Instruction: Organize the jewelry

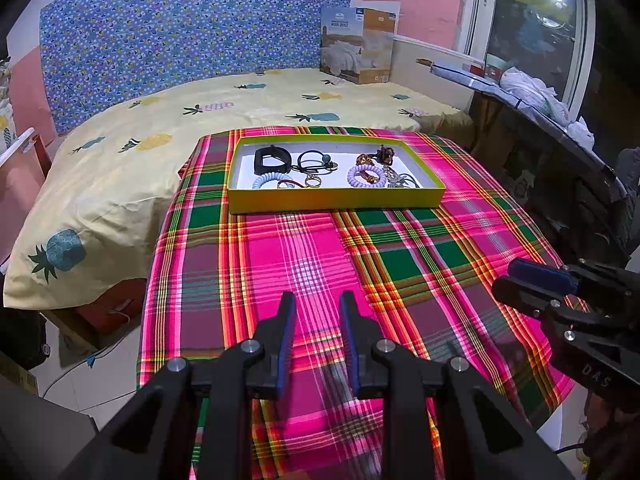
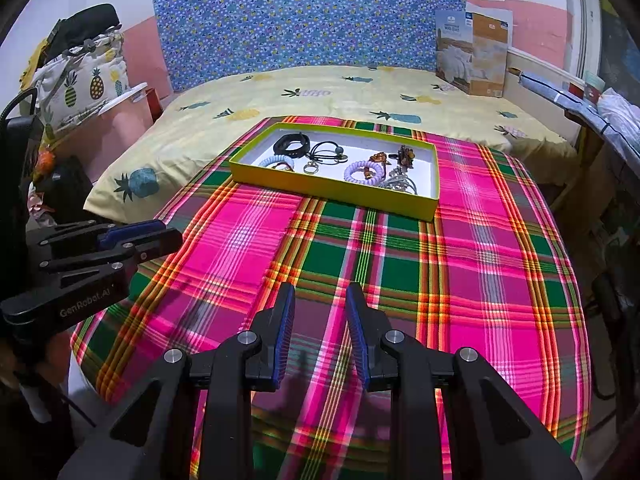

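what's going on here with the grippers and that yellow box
A person holds a two-finger gripper in each hand above a table with a plaid cloth. Both the left gripper and the right gripper hover with jaws open and empty, on the near side of the table. At the far end sits a shallow yellow box already holding the jewelry: a black band, two pale coil bracelets, rings and hair ties. Nothing lies loose on the cloth.

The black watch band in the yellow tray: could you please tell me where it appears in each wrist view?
Left wrist view: the black watch band lies in the yellow tray's far left corner, above centre.
Right wrist view: the band sits in the same far left corner, left of centre.
Shared landmark: the black hair tie with a grey bead, immediately to its right.
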The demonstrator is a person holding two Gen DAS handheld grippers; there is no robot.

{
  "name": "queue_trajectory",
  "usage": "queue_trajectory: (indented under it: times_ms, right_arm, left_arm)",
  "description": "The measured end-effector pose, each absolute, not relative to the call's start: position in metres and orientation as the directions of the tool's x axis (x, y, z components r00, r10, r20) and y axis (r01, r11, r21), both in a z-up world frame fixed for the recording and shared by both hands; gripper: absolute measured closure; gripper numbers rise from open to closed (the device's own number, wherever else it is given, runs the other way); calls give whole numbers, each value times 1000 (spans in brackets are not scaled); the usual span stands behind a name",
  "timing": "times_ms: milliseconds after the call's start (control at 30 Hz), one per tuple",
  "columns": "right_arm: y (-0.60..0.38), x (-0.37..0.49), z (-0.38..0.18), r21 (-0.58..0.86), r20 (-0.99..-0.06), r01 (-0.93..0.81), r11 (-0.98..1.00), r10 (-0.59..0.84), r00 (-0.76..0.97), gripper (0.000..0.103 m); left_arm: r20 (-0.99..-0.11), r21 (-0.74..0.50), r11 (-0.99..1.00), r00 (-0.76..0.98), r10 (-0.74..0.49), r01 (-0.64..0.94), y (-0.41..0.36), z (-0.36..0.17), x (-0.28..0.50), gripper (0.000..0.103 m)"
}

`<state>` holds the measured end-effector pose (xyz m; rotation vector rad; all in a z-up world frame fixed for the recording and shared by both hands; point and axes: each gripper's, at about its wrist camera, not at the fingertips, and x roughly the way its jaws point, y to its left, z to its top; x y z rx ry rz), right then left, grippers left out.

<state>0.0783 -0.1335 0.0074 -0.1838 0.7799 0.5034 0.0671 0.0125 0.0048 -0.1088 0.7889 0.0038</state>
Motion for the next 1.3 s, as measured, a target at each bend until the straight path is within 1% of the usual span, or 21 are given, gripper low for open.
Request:
queue_trajectory:
  times_ms: [667,1300]
  right_arm:
    - [-136,78,6,24,-713,-495,868,362,600,76]
    - [-136,78,6,23,-714,-495,868,361,599,76]
  left_arm:
    - [-708,-77,996,706,-23,-44,8,6,67,80]
    - [-714,-86,996,700,-34,-39,8,3,68,80]
